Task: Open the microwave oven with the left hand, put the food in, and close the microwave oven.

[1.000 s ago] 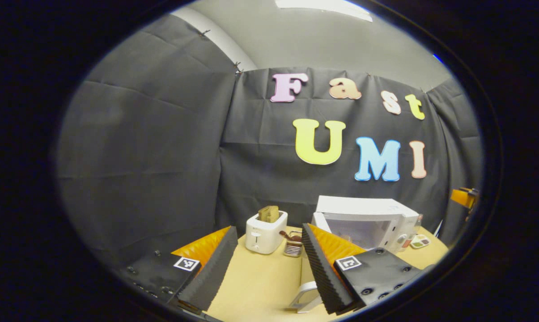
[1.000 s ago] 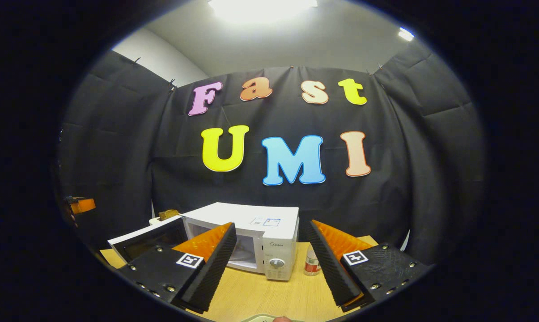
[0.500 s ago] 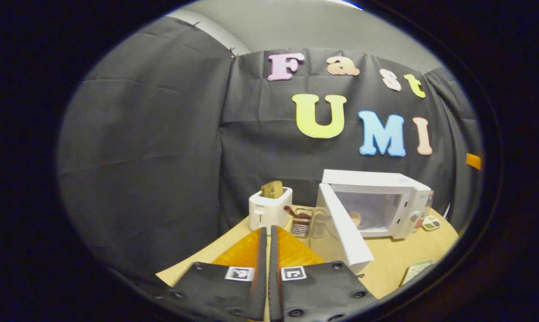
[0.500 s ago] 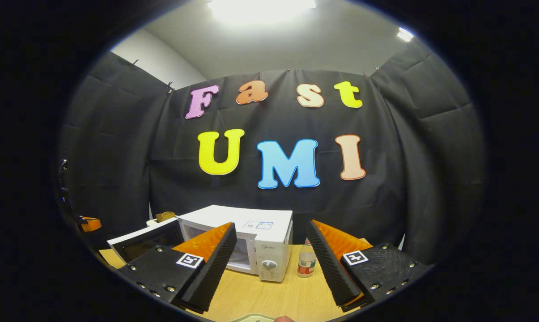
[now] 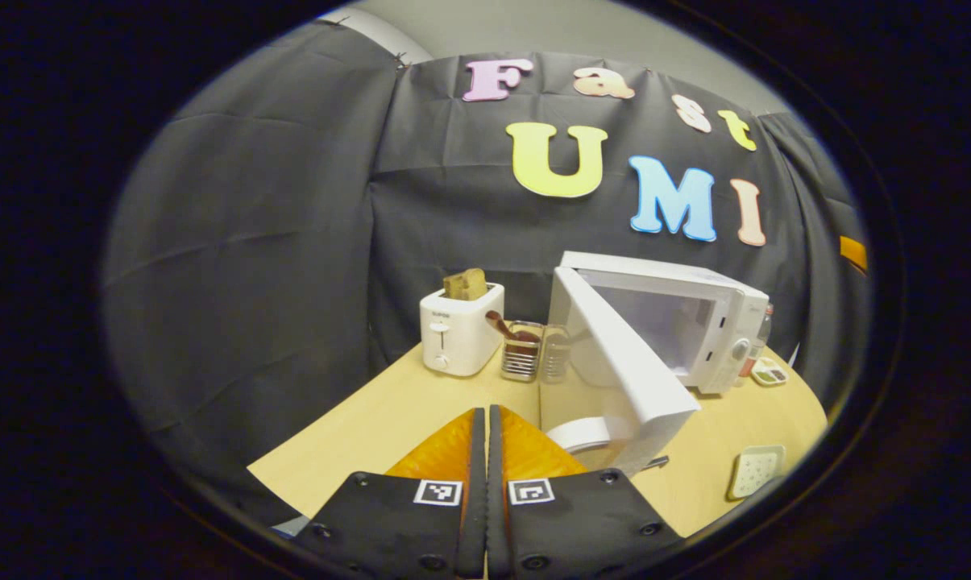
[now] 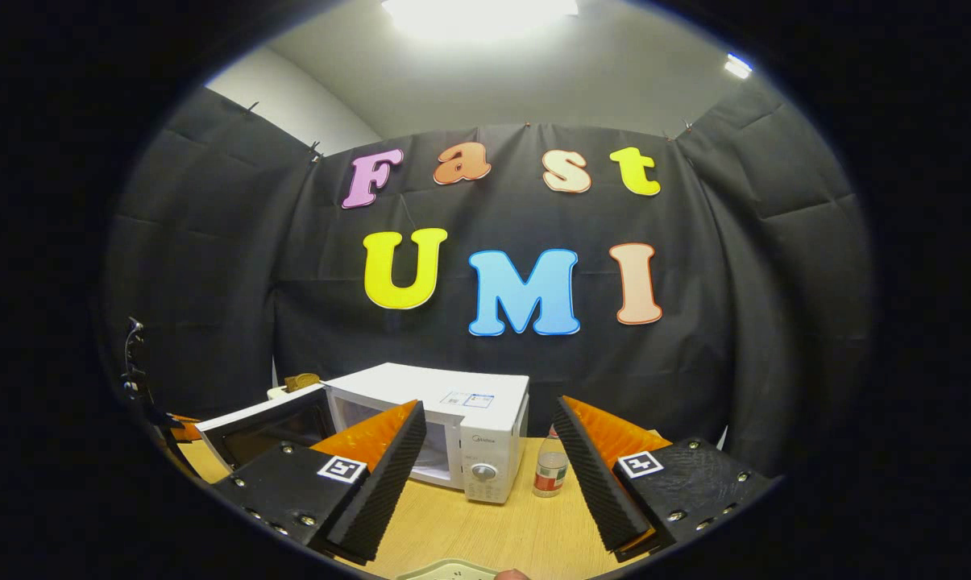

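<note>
1. on the wooden table (image 5: 388,419), the white microwave (image 6: 461,411) stands with its door (image 5: 626,366) swung wide; i can't read its front badge.
2. my left gripper (image 5: 486,435), apart a second ago, is now pressed together on nothing.
3. my right gripper (image 6: 489,475) stays spread.

A light wooden table (image 5: 388,419) carries everything. At its back stand a toaster (image 5: 459,329), a wire holder (image 5: 522,361) and the microwave (image 5: 678,322), whose open door (image 5: 626,370) swings out over the tabletop. A bottle (image 6: 549,471) stands just beside the microwave's control side, a small palette (image 5: 767,371) lies near it, and a pale square tray (image 5: 755,471) sits at the near edge.
</note>
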The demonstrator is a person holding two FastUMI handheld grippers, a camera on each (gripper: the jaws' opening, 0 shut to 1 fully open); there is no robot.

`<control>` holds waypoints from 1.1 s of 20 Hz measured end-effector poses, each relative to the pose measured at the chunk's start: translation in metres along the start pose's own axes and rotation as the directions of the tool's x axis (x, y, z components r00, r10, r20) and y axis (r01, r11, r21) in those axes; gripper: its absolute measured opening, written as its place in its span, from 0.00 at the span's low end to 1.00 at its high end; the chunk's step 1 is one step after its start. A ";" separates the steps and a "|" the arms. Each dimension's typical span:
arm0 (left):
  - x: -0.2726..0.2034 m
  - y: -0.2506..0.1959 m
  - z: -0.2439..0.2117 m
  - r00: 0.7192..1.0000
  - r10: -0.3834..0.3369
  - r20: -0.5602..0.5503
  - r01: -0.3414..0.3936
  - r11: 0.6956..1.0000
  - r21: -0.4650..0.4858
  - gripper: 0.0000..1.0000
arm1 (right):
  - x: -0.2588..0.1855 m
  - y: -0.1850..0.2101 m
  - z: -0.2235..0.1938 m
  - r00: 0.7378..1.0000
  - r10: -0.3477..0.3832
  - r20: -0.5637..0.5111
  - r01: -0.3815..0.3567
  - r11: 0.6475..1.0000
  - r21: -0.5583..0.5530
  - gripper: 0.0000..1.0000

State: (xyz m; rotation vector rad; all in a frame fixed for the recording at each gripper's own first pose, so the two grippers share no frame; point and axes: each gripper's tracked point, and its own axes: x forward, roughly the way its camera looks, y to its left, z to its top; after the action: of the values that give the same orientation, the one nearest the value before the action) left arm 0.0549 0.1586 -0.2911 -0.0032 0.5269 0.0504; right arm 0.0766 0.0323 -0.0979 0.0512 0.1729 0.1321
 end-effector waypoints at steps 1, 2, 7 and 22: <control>-0.004 -0.004 0.001 1.000 -0.008 -0.001 0.008 1.000 0.006 0.07 | -0.003 -0.005 0.000 1.000 -0.008 0.001 0.008 1.000 -0.002 0.97; -0.005 -0.010 0.001 1.000 -0.023 -0.003 0.023 1.000 -0.004 0.07 | -0.004 -0.008 -0.001 1.000 -0.014 0.000 0.014 1.000 -0.003 0.98; -0.010 -0.061 0.003 0.994 -0.108 -0.010 0.108 0.994 -0.028 0.07 | -0.006 -0.020 -0.006 0.999 -0.029 -0.014 0.029 0.999 0.030 0.98; 0.013 -0.223 0.003 0.926 -0.373 -0.056 0.375 0.926 0.044 0.07 | -0.043 -0.088 -0.007 0.990 -0.138 -0.033 0.138 0.990 -0.014 0.98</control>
State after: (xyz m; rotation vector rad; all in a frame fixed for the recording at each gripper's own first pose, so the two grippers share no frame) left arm 0.0785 -0.0639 -0.2974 -0.0526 0.5670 -0.3395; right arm 0.0445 -0.0601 -0.1025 0.0250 0.2090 -0.0039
